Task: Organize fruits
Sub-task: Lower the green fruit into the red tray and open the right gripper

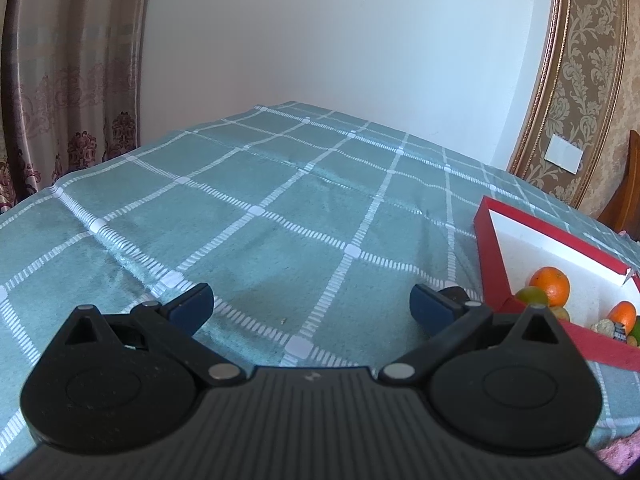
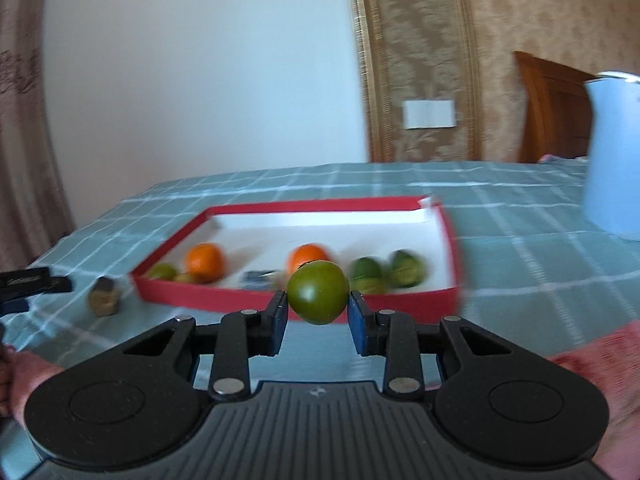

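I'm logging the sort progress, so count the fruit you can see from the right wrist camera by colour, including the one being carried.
Orange fruits in the red box: 2
Green fruits in the box: 4
Green fruit held in the right gripper: 1
Total: 7

Illumination is soft, even daylight; shadows are faint. Left wrist view is sharp. Right wrist view shows motion blur across the red-rimmed white cardboard tray point(image 2: 448, 236) ahead of the fingers. Fisheye distortion bows the patterned brown curtain point(image 1: 60, 80) and darkens frame corners
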### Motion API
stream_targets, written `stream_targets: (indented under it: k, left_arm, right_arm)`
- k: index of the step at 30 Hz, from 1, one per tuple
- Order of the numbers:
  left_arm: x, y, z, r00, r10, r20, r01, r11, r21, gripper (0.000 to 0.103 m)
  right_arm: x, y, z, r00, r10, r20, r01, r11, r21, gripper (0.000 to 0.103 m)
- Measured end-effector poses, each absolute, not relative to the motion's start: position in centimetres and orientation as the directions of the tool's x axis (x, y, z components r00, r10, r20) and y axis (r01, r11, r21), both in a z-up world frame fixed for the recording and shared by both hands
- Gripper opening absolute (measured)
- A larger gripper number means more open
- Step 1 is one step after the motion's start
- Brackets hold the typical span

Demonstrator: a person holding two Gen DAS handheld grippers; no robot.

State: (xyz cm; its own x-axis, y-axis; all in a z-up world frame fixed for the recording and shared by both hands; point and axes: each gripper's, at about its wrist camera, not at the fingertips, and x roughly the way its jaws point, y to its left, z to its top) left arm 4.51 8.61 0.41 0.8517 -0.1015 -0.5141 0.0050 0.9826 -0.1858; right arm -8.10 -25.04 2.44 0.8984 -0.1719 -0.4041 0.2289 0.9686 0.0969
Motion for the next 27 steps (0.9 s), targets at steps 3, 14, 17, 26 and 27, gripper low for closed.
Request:
stream_targets:
  k: [3,14,17,26,27]
  left_arm:
    - [4.5,8.6,0.4,0.851,-0.093,-0.516,-0.004,0.983,-0.183,0.103]
    - [4.6,8.7,0.3,0.845,-0.080,-0.529,-0.018,0.984,-0.177,0.103]
    - [4.7,8.7,0.3,0.844,-0.079,-0.530,-0.018,0.984,-0.176,0.103]
    - [4.7,8.7,0.3,0.844,-0.078,-0.530,-0.021,0.984,-0.177,0.103]
    - [4.8,8.7,0.3,0.844,-0.078,-0.530,-0.021,0.984,-0.178,0.103]
  right_arm:
    - [-7.4,-26.4,2.6,0.891,-0.211,-0.401,0.259,0.963,0.069,0.032]
    - [-3.6,-28.9,1.2,0.859,-0.258,-0.443,0.306,0.951,0.041,0.032]
    - [-3.2,-29.5,0.8,0.854,-0.262,-0.450,0.320,0.946,0.058,0.032]
    - [-5.7,-30.0,0.9,0.874,-0.260,-0.410,0.337,0.932,0.129,0.057]
    - [-6.4,-29.8,0.8,0.878,-0.253,-0.406,0.334,0.932,0.142,0.062]
